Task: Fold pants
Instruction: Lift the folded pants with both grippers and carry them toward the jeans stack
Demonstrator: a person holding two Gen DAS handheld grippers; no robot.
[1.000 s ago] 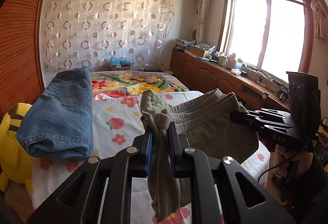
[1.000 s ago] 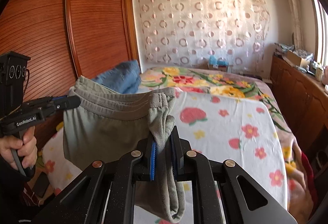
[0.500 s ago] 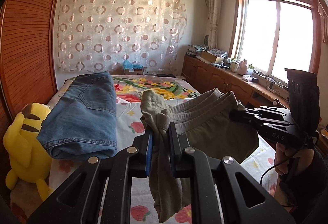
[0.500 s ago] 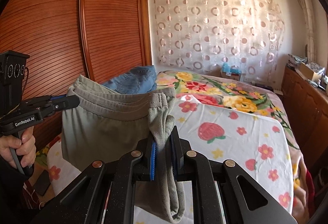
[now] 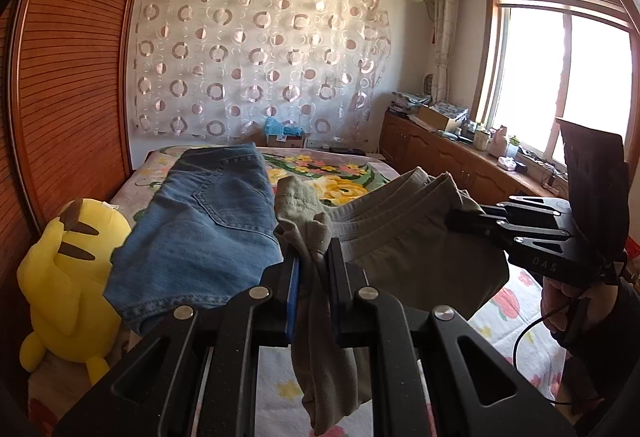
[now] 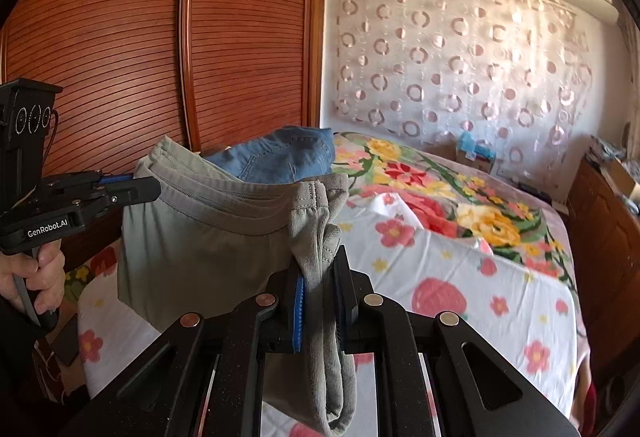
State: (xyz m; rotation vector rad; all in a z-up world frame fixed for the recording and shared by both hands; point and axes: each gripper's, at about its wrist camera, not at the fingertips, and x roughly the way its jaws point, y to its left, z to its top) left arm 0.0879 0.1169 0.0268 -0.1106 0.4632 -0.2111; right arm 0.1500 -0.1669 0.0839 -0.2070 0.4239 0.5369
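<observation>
Both views have swung sideways since a second ago, the wardrobe [image 6: 120, 37] now filling more of the right one. From the left wrist: left gripper [image 5: 312, 261] clamped on the green pants [image 5: 420, 257], held above the bed [image 5: 516, 301] beside folded jeans [image 5: 208, 221] and a yellow plush toy [image 5: 68, 277]. From the right wrist: right gripper [image 6: 320, 277] pinching the waistband's other end, cloth hanging between them.

Grey-green pants [image 5: 412, 237], blue denim jeans [image 5: 208, 225], a yellow plush toy [image 5: 68, 277] with brown-tipped ears. The bed [image 6: 460, 277] sheet is white with pink and yellow flowers. The curtain [image 5: 256, 57] bears pinkish rings.
</observation>
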